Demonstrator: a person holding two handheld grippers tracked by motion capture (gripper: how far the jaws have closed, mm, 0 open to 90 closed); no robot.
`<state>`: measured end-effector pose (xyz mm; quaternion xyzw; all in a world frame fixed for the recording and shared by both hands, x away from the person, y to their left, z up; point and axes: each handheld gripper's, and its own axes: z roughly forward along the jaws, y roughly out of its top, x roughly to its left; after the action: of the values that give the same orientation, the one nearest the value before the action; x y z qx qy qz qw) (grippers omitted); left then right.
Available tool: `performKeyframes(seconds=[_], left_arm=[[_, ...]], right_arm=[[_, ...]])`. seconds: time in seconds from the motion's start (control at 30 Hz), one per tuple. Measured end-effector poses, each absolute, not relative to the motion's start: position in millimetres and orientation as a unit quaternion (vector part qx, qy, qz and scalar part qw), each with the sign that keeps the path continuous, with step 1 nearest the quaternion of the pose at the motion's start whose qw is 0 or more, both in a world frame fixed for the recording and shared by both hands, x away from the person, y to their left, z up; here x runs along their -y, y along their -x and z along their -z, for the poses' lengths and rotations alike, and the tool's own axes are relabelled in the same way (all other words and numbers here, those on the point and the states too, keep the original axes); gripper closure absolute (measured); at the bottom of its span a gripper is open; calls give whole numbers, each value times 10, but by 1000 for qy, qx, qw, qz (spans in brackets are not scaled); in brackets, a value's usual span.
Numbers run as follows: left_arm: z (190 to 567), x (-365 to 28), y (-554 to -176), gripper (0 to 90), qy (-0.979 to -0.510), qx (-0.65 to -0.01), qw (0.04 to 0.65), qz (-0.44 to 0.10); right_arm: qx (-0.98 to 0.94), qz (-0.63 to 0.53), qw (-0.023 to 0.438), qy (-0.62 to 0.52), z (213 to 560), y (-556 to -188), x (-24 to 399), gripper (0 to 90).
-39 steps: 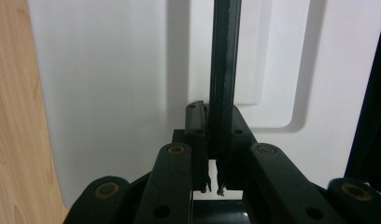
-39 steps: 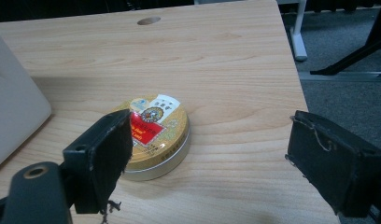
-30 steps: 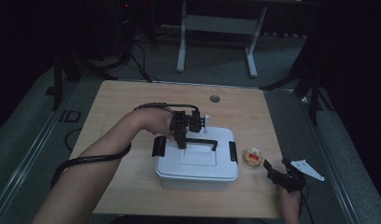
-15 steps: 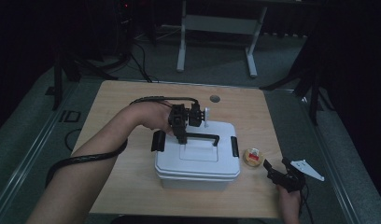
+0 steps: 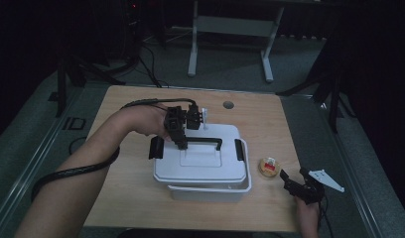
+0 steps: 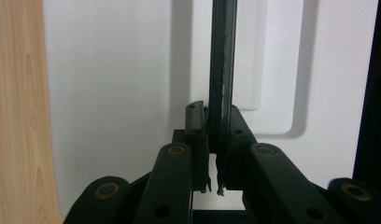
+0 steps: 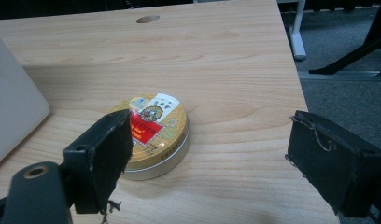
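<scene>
**Lid lifted by its handle while the other tool waits by the tin**

The left tool (image 5: 181, 140) is clamped tight on the black handle (image 5: 203, 143) of the white lid (image 5: 200, 161). In the left gripper view the bar of the handle (image 6: 222, 70) runs straight up between the two jaws, which press on it from both sides near its one end. Gripping the handle rather than the lid's edge gives the narrow jaws something thin enough to close on, and it lets the lid hang roughly level under the tool.

Below the tool, the lid sits askew over the white box (image 5: 210, 189): the box's rim shows past the lid on the side nearer the person and at the right, so the lid appears to be raised clear of the box and not seated on it. The black latches (image 5: 156, 148) at the lid's ends stand free, which fits a lid already unfastened.

The right tool (image 5: 299, 184) stands wide open and holds nothing, resting near the right edge of the surface (image 5: 136, 198). Just ahead of its jaws, toward the left one, lies a round gold tin (image 7: 153, 135), flat on the wood and untouched. The tool seems parked there so the tin is within easy reach once the box stands open, probably to be placed inside.
</scene>
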<state>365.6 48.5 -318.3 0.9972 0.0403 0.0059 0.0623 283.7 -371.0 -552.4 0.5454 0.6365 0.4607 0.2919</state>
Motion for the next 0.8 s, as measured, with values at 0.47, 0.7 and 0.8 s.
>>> performKeyframes(seconds=[0.47, 0.7, 0.8], left_arm=[[3153, -1019, -3620, 837, -994, -90, 61, -7], [3118, -1475, -3574, 837, -989, -133, 62, -11], [3101, -1594, -3551, 837, -987, -145, 64, -13]], right_arm=[[-638, -458, 291, -547, 5524, -2841, 3704, 137], [-639, -456, 292, -547, 5525, -2844, 3700, 137], [-639, -455, 292, -547, 5525, -2845, 3698, 137]])
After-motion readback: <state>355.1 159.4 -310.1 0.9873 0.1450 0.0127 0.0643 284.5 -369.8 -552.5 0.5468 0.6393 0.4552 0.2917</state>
